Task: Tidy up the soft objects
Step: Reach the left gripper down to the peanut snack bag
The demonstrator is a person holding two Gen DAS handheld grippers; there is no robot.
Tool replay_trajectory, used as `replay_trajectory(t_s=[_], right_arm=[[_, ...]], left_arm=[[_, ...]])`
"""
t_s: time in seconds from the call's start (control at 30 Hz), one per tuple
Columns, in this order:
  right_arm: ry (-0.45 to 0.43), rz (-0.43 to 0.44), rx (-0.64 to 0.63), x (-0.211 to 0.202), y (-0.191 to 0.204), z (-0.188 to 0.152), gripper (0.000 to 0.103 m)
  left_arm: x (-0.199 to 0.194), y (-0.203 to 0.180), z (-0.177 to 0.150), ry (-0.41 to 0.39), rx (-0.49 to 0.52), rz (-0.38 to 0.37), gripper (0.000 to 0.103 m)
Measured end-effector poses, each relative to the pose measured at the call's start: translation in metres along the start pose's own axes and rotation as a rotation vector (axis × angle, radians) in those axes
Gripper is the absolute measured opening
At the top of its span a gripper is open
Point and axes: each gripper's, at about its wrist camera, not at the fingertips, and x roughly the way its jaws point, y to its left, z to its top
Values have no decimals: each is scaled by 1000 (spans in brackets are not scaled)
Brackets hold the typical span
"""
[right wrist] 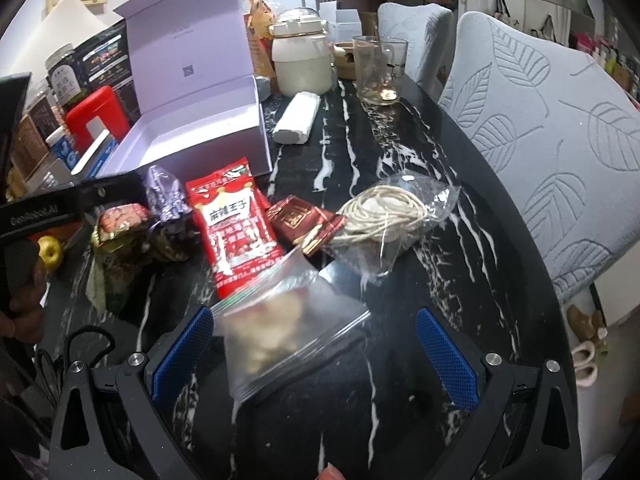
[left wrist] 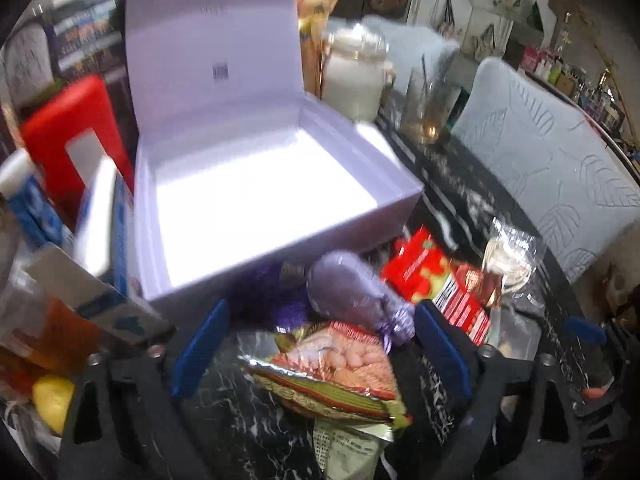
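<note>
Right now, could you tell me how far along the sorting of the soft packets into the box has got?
Nothing looks done: the open white box appears empty. In hand: the left gripper is open around the peanut packet, the right gripper open around the zip bag, neither gripped. Left on the table: the lavender pouch, red snack packet, brown sachet and string bag.

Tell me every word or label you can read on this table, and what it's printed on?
"麻辣王子": red snack packet.
"GenRobot.AI": side of the left gripper, partly blurred.
QR code and a small line of print: inside the lid of the white box, too small to read.
Dark red sachet: emblem too small to read.
Peanut packet and jars behind: blurred.
</note>
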Motion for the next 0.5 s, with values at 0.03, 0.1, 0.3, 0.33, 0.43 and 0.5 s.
replay_trajectory(t_s=[0.03,0.1,0.3,0.33,0.43,0.5], right_arm=[[1,-3,-2,1,0,1,103],[6,-2,-5,3,-1,2,103],[21,5,1,8,-2,2,103],[22,4,2,7,-2,2,103],[17,-2,-2,5,-1,0,103],[13,-5,-3,3,-1,-2,103]], left_arm=[[6,2,-2,24,-10,-10,83],[15,9,-7,71,-44,-34,76],[12,17,-20,78,-87,-74,72],[11,16,-23,83,-89,-75,72],[15,13,-35,139,-106,-85,72],[13,14,-45,144,-110,-79,72]])
